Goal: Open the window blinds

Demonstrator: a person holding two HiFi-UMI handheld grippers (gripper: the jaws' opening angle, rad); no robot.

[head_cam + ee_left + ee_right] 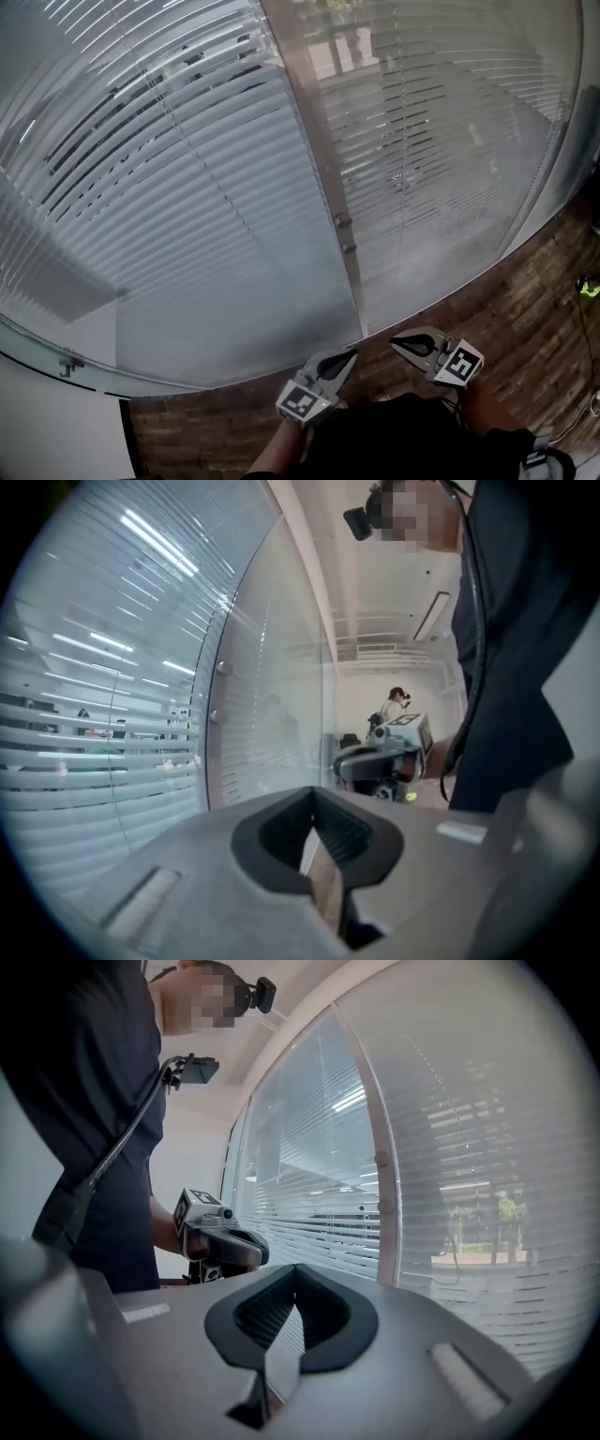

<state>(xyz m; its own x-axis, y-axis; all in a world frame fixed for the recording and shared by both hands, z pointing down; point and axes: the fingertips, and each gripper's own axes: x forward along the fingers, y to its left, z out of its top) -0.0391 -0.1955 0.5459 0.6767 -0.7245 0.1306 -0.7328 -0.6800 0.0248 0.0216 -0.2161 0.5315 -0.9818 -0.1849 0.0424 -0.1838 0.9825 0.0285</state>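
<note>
I hold two tongs low at six o'clock in the head view, my left gripper (349,356) and my right gripper (397,344). Both have their jaws pressed together on nothing (neither touches a blind). Two slatted blinds hang above them: the left blind (169,187) from nine to twelve o'clock and the right blind (450,141) toward one o'clock. One window post (314,159) stands between them.

Free room is lying near, above the brick-patterned floor (525,309), while the window blinds (187,187) and the upright frame post (317,159) are blocking everything far.
</note>
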